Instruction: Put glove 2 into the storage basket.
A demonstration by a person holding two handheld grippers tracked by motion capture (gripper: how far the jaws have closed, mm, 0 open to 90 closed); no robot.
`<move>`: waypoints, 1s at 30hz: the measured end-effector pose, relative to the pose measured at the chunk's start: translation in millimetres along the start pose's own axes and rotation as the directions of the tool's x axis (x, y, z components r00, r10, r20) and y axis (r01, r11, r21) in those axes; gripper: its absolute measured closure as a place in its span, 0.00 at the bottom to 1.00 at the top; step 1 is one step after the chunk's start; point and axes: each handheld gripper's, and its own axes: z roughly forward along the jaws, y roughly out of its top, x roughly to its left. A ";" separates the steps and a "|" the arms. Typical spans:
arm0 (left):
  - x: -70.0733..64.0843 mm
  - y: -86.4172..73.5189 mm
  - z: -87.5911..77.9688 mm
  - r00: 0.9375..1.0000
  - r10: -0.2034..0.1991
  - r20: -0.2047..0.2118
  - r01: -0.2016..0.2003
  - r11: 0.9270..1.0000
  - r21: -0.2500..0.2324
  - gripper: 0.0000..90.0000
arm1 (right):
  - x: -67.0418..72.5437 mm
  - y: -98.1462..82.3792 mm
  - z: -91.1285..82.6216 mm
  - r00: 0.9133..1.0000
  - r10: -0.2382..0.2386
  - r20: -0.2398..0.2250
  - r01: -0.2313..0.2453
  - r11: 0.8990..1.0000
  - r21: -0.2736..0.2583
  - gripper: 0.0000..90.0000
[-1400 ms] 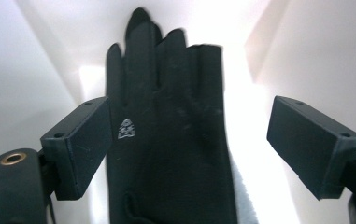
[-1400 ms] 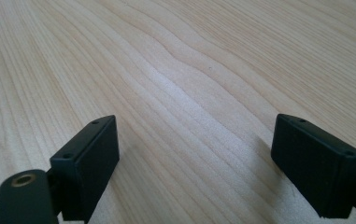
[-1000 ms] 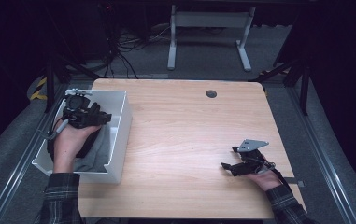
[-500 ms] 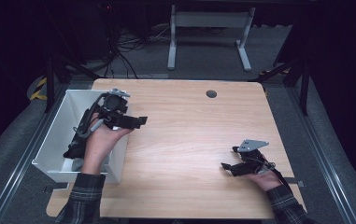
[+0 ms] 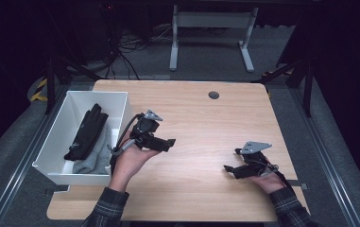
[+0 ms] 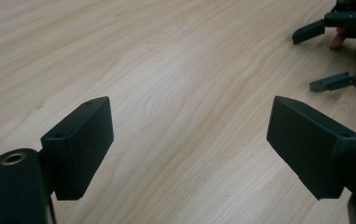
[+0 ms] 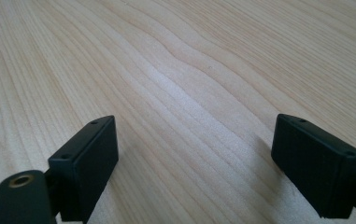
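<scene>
A white bin [image 5: 120,101] stands at the table's left edge with a black glove [image 5: 87,132] and a grey cloth [image 5: 92,158] inside. My left gripper [image 5: 169,143] hovers over the wooden table [image 5: 206,123] just right of the bin, open, with bare wood between its jaws [image 6: 189,135]. My right gripper [image 5: 232,164] rests low near the table's front right, open too, and only wood grain lies between its jaws [image 7: 194,149]. In the left gripper view the right gripper [image 6: 325,56] appears at the top right.
A dark round grommet [image 5: 213,95] sits in the table near its far edge. Beyond the table stand a grey desk frame [image 5: 210,28] and cables on a dark floor. Metal rails run along both sides of the table.
My left gripper has come out of the bin and moved right, over the table, sinking a little. The glove now lies exposed in the bin. The right gripper has stayed put.
</scene>
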 end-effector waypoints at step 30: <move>-35.7 -72.6 85.3 0.986 0.169 0.001 -0.168 0.980 0.107 0.16 | 0.1 0.2 0.1 1.000 0.001 -0.002 -0.001 1.000 0.001 0.17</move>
